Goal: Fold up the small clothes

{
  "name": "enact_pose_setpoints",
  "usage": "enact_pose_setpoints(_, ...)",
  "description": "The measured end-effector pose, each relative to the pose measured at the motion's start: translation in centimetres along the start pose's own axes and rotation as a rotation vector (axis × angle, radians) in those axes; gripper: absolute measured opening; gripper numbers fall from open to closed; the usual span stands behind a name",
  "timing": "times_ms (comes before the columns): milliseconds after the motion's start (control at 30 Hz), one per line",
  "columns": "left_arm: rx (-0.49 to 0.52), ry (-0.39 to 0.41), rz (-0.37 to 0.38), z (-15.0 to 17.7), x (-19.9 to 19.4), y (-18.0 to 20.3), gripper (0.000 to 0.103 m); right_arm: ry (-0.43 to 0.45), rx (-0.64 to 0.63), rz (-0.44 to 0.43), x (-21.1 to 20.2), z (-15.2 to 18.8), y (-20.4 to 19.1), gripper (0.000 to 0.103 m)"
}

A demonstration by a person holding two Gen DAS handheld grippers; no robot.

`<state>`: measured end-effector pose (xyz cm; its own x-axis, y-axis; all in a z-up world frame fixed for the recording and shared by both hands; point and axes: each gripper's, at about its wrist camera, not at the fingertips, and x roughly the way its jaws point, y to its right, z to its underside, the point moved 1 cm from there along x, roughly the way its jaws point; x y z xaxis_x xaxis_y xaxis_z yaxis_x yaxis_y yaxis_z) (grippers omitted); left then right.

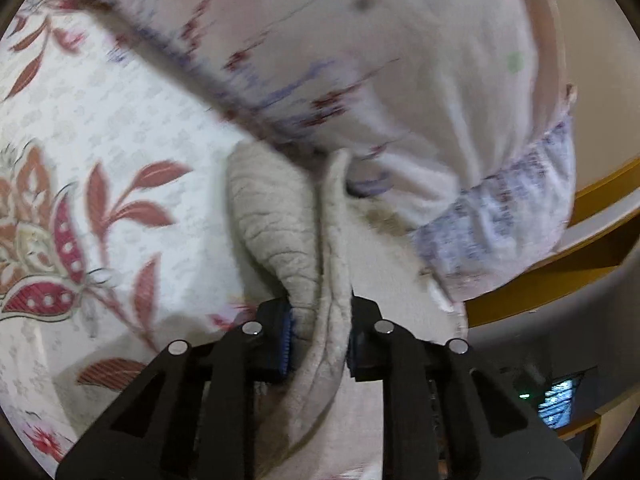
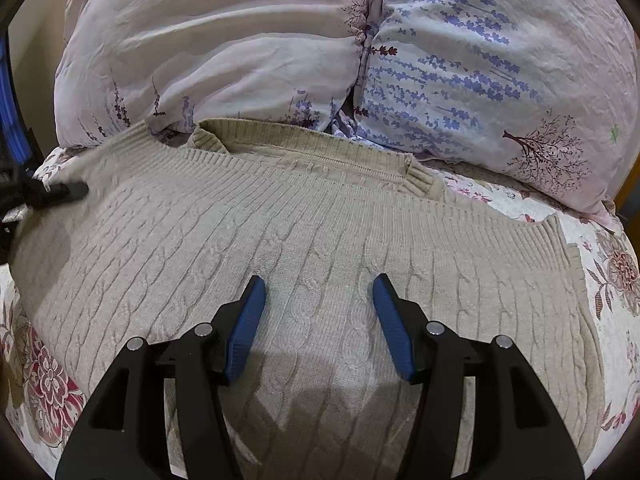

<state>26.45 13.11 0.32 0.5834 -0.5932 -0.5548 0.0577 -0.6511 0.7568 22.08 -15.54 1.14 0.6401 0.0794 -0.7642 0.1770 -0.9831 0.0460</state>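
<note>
Beige cable-knit sweater [image 2: 304,248] lies flat on the floral bed [image 2: 612,280]. Left tongs [image 1: 320,340] pinch its bunched edge at six o'clock; right tongs [image 2: 320,312] hover half-open, empty. The thin pinch could slip.

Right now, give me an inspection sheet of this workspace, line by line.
Surface: bed sheet with red floral print, mostly covered.
Job's things: beige cable-knit sweater spread flat, neckline toward the pillows; one bunched fold lifted at its side.
Clutter: two pillows in pale floral cases, against the sweater's top edge.
Grippers: left hand-held gripper shut on the sweater fold; right hand-held gripper open, over the sweater's middle, nothing between its pads.
Cables: nothing seen.
Surroundings: wooden bed frame beyond the pillows; small lit device in the dim corner, too blurred to name.
</note>
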Motion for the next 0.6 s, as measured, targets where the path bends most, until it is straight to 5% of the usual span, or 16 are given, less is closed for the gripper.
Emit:
enact_pose_setpoints(367, 0.117, 0.028, 0.217, 0.6, -0.3, 9.4, 0.017, -0.005, 0.006, -0.057, -0.4, -0.2, 0.6, 0.058)
enact_pose_setpoints(600, 0.178, -0.024, 0.294, 3.3, 2.5, 15.1, 0.017, 0.128, 0.323, -0.169, -6.4, 1.1, 11.0, 0.058)
